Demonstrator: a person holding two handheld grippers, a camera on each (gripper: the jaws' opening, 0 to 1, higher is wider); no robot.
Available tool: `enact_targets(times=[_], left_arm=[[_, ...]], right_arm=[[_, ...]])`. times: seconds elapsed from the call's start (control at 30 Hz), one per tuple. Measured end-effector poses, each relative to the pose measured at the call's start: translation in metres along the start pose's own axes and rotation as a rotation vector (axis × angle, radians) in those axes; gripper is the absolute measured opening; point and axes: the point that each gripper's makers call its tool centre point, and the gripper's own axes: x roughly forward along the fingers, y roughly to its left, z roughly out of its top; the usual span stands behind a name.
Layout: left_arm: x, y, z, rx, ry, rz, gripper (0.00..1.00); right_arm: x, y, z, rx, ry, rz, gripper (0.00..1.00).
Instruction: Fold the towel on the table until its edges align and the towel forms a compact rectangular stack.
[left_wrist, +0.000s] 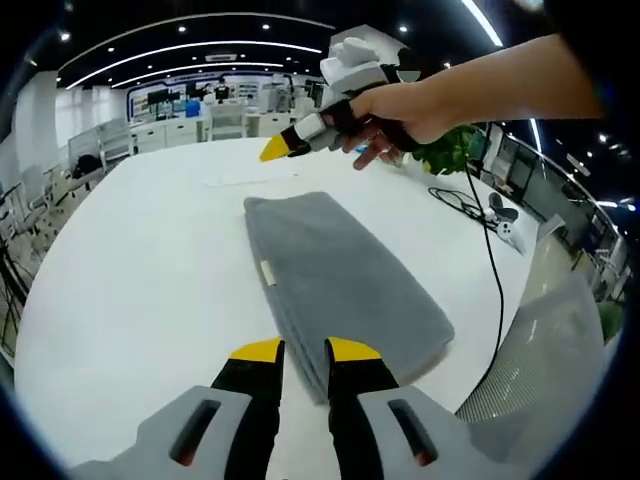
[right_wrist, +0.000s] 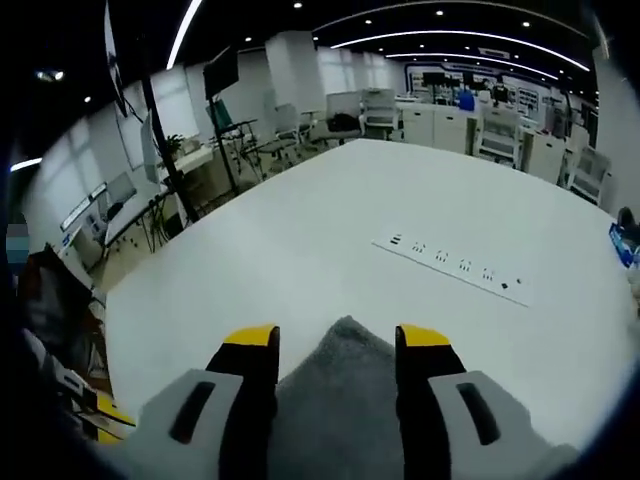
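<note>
Spreading across both views, a large white table (left_wrist: 140, 280) with a smooth matte top and a rounded edge is seen; a recessed strip of sockets (right_wrist: 455, 265) is set flush into its surface. No containers are seen on it. Lying on the table is the grey towel (left_wrist: 340, 285), a soft, napped cloth folded into a long rectangular stack with layered edges visible along its near side and a small pale label (left_wrist: 268, 272) on its left edge. A black cable (left_wrist: 490, 260) is seen trailing across the table's right side beside a green plant (left_wrist: 450, 150).

In the left gripper view, the left gripper (left_wrist: 305, 350) is held above the towel's near corner, its yellow-tipped black jaws set a narrow gap apart with nothing between them. The right gripper (left_wrist: 285, 146), held by a person's hand (left_wrist: 400, 115), is seen above the towel's far end, its yellow tips drawn together. In the right gripper view, the right gripper (right_wrist: 338, 338) is shown with jaws spread, a towel corner (right_wrist: 345, 400) lying between them; whether it is touched cannot be told.
</note>
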Motion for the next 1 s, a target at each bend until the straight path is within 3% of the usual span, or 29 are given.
enact_targets(times=[0.23, 0.6, 1.0], left_arm=[[-0.004, 0.004, 0.009, 0.016, -0.015, 0.005, 0.16], [-0.004, 0.001, 0.019, 0.088, -0.031, -0.016, 0.16], [-0.006, -0.004, 0.03, 0.184, -0.041, -0.033, 0.19]], right_arm=[[-0.02, 0.003, 0.002, -0.017, -0.029, 0.014, 0.5], [-0.056, 0.013, 0.0, -0.111, -0.063, 0.042, 0.49], [-0.094, 0.016, -0.022, -0.172, -0.071, 0.058, 0.42]])
